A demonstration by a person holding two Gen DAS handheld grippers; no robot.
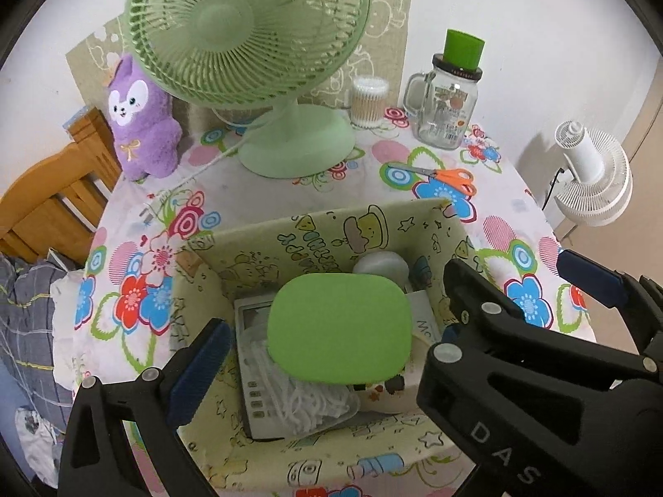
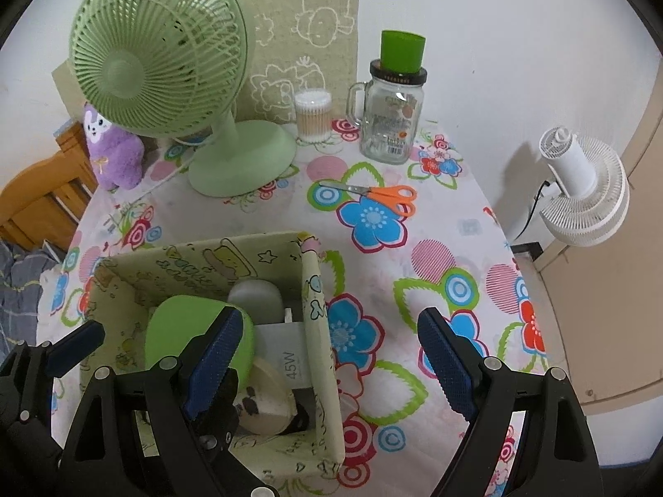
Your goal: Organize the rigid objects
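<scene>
Tools, left (image 1: pixel 331 333) and right (image 2: pixel 327 356), gape wide above the box (image 2: pixel 321 331), gripping nothing.

Green case (image 1: pixel 339 327): covering most of box (image 1: pixel 290 240) contents; lower edge in right view behind gripper finger (image 2: pixel 213 362). Calculator (image 1: pixel 252 381): half under case and cord bundle (image 1: pixel 315 404). White round item (image 1: pixel 383 267): only top showing, kind unclear. Jar (image 1: pixel 445 114) label: too small to read. Chair (image 1: pixel 54 203): cut by frame edge. White fan (image 2: pixel 580 194): base hidden behind table (image 2: pixel 451 223).
</scene>
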